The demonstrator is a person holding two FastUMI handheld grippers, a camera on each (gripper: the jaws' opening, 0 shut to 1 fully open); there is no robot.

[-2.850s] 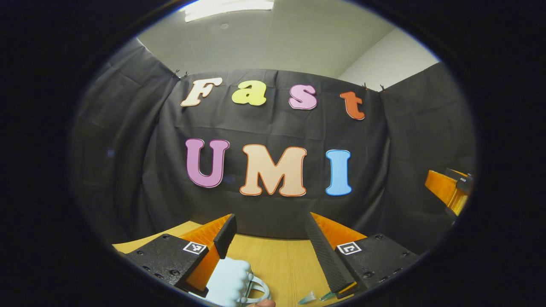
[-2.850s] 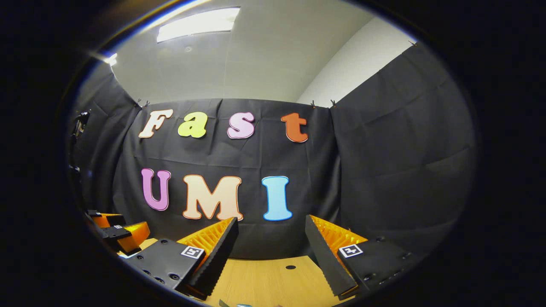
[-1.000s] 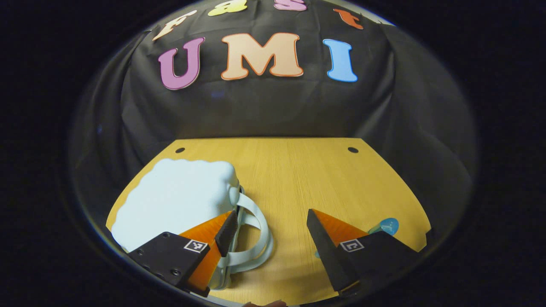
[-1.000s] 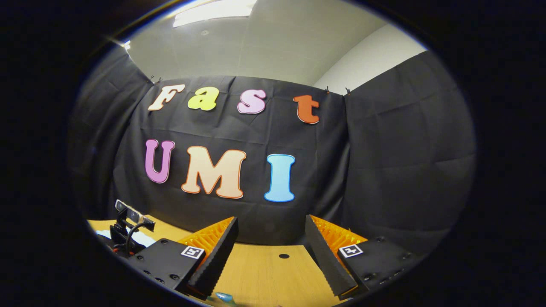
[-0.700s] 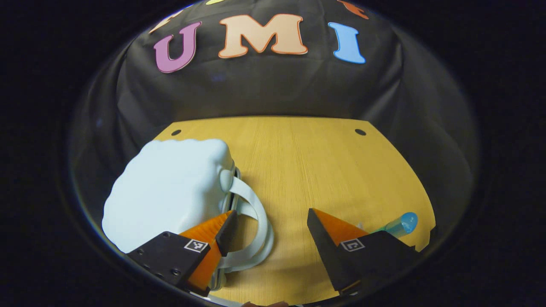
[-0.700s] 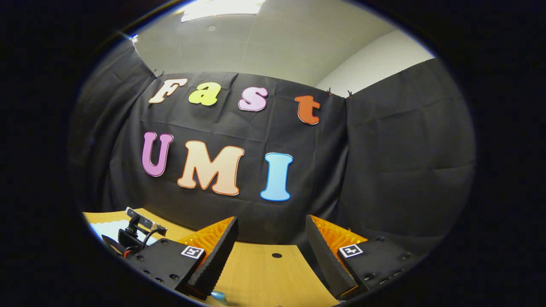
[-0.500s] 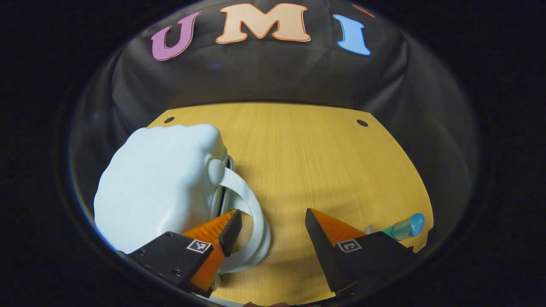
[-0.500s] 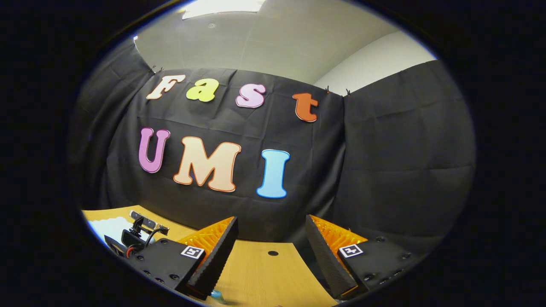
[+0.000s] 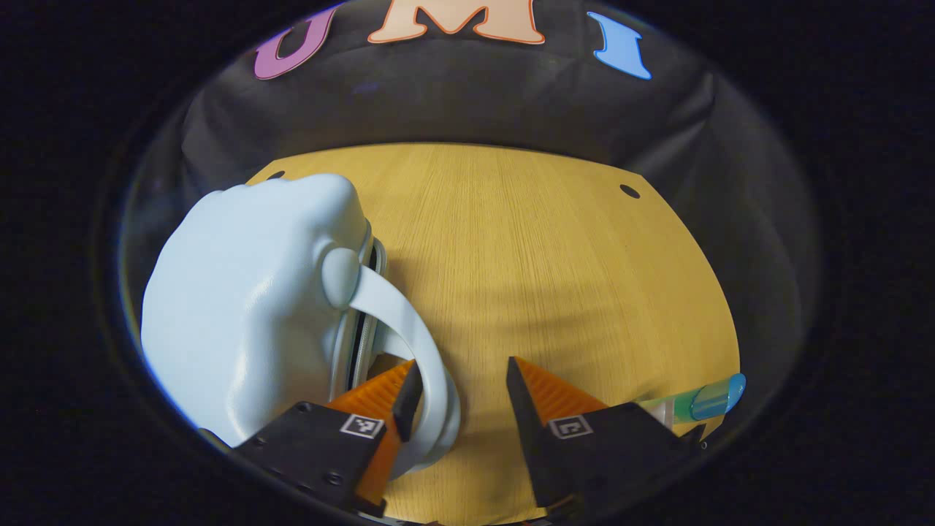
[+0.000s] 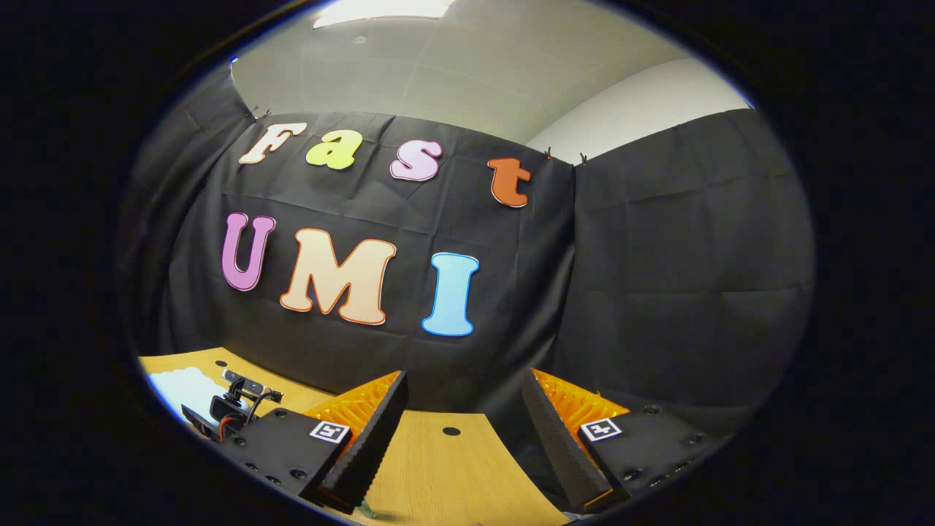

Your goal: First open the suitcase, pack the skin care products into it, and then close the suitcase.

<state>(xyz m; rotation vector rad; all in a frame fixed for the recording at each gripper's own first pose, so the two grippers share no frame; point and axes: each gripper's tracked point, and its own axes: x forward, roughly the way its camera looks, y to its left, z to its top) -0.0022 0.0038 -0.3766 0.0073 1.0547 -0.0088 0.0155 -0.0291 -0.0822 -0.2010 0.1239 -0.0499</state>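
In the left gripper view my left gripper [image 9: 456, 380] is spread wide and empty; the closed suitcase [image 9: 241, 307] lies on the desk [image 9: 540, 248] to the left, its handle [image 9: 416, 351] looping just past my left finger, long axis running away from me; a skin care tube [image 9: 701, 400] lies off right.

In the right gripper view my right gripper [image 10: 464, 413] gapes empty, aimed at the booth wall; the suitcase [image 10: 175, 383] sits far left, so I judge my left the nearer.

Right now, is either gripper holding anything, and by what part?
Nothing is held. The left gripper is open around the suitcase handle; the right gripper is open.
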